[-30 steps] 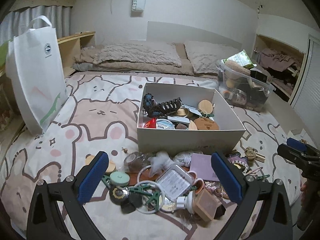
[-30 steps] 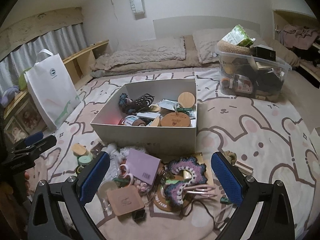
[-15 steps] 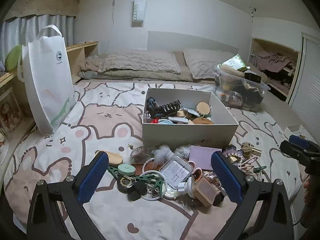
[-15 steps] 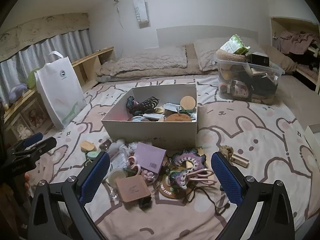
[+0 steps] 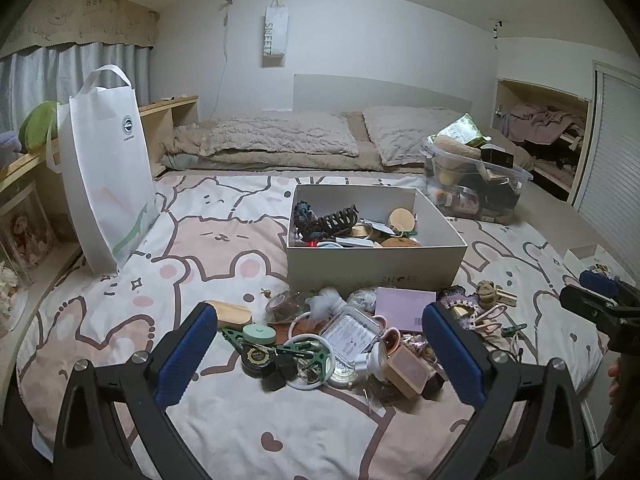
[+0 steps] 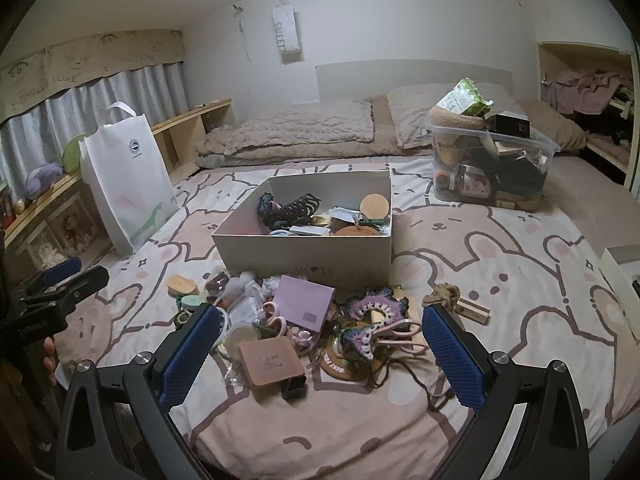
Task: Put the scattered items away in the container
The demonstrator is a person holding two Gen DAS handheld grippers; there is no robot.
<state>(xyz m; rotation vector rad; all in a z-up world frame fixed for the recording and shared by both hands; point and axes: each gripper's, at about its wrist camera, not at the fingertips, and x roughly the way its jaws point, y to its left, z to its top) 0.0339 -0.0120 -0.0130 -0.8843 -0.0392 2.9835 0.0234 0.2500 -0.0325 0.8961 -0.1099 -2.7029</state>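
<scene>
A white cardboard box (image 5: 376,270) (image 6: 304,252) stands mid-bed with several items inside. A pile of scattered small items lies in front of it: a purple card (image 5: 404,306) (image 6: 306,304), a brown square case (image 5: 408,372) (image 6: 270,362), a green round tin (image 5: 260,334), a crocheted purple scrunchie (image 6: 376,304) and a clear packet (image 5: 352,330). My left gripper (image 5: 320,356) is open and empty, held back above the pile's near edge. My right gripper (image 6: 316,354) is open and empty, also above the pile's near side.
A white tote bag (image 5: 106,168) (image 6: 128,176) stands at the left. A clear storage bin (image 5: 476,184) (image 6: 492,164) full of things sits at the back right. Pillows (image 5: 280,140) lie at the bedhead. Wooden shelves (image 5: 24,200) run along the left edge.
Both grippers have pulled back and up from the pile, so the box and items look farther away. Both stay open and empty.
</scene>
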